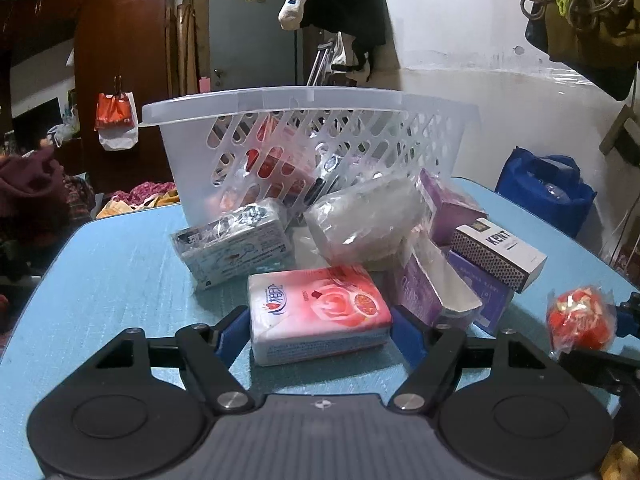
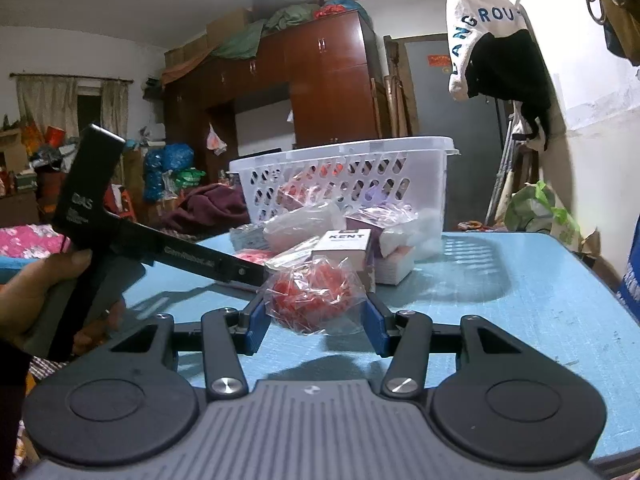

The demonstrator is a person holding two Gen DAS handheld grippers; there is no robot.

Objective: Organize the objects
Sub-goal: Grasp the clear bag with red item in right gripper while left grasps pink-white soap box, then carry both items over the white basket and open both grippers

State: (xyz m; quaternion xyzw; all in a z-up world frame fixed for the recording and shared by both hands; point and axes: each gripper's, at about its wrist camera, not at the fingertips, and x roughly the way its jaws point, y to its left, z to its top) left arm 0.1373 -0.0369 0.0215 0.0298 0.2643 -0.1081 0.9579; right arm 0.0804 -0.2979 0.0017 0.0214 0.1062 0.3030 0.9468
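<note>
A pink tissue pack (image 1: 320,312) lies on the blue table (image 1: 120,280) between the blue pads of my left gripper (image 1: 320,332), and both pads sit against its sides. My right gripper (image 2: 316,320) is shut on a red item in crinkly clear wrap (image 2: 316,300), held just above the table. The same red packet (image 1: 580,316) shows at the right edge of the left wrist view. Behind stands a white perforated basket (image 1: 312,100) with red and pink packs inside. A hand (image 2: 36,292) holds the left tool's black handle (image 2: 92,200).
A pile lies in front of the basket (image 2: 344,150): a blue-grey pack (image 1: 236,248), a clear-wrapped white pack (image 1: 368,216), purple boxes (image 1: 452,208) and a Kent box (image 1: 500,252). A blue bag (image 1: 548,192) stands beyond the table's right edge. Clothes hang above.
</note>
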